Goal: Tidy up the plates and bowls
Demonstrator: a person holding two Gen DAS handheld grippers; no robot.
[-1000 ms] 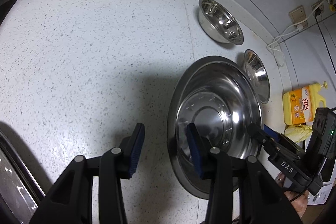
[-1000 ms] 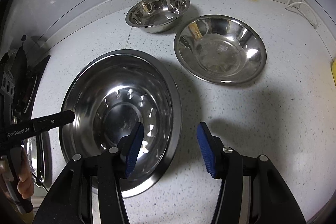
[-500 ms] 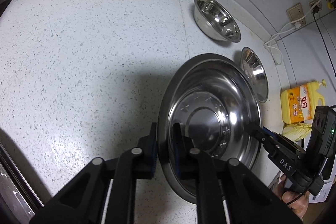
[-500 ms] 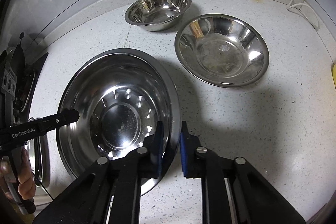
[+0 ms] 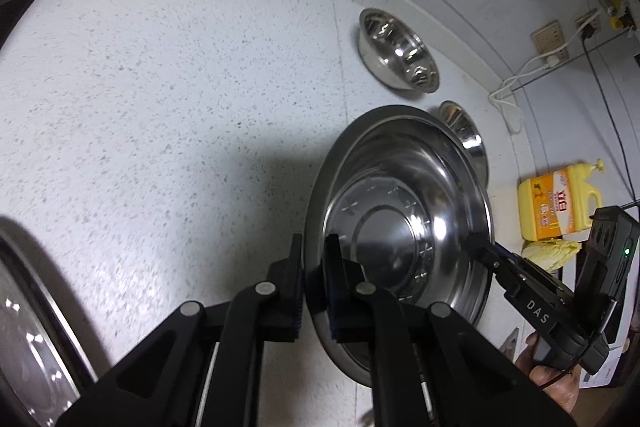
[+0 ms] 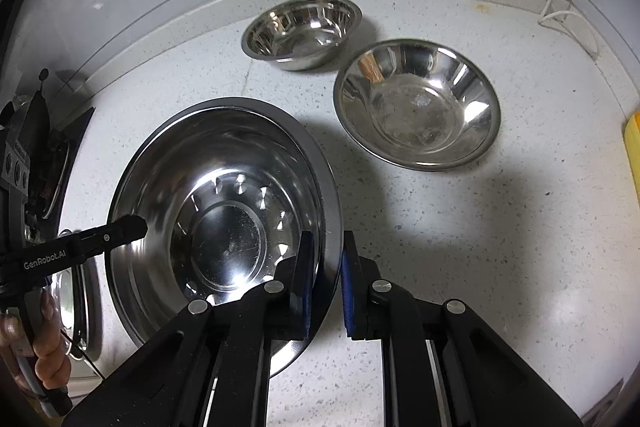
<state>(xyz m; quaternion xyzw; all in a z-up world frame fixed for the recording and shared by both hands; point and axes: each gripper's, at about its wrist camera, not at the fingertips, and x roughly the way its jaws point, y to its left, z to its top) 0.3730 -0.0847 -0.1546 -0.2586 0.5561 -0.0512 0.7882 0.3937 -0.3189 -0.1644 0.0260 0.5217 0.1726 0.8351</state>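
Since a second ago we have closed both grippers: the left gripper [image 5: 312, 291] and right gripper [image 6: 325, 287] now have their fingers clamped on opposite rims of the big basin [image 6: 224, 211], low and centre-left in the right view, on the surface [image 5: 160, 107]. We judge it ready to lift toward the two bowls [image 6: 416, 103] beyond. Readable: "GenRobot.AI", "DAS"; the yellow bottle [image 5: 554, 203] label is illegible
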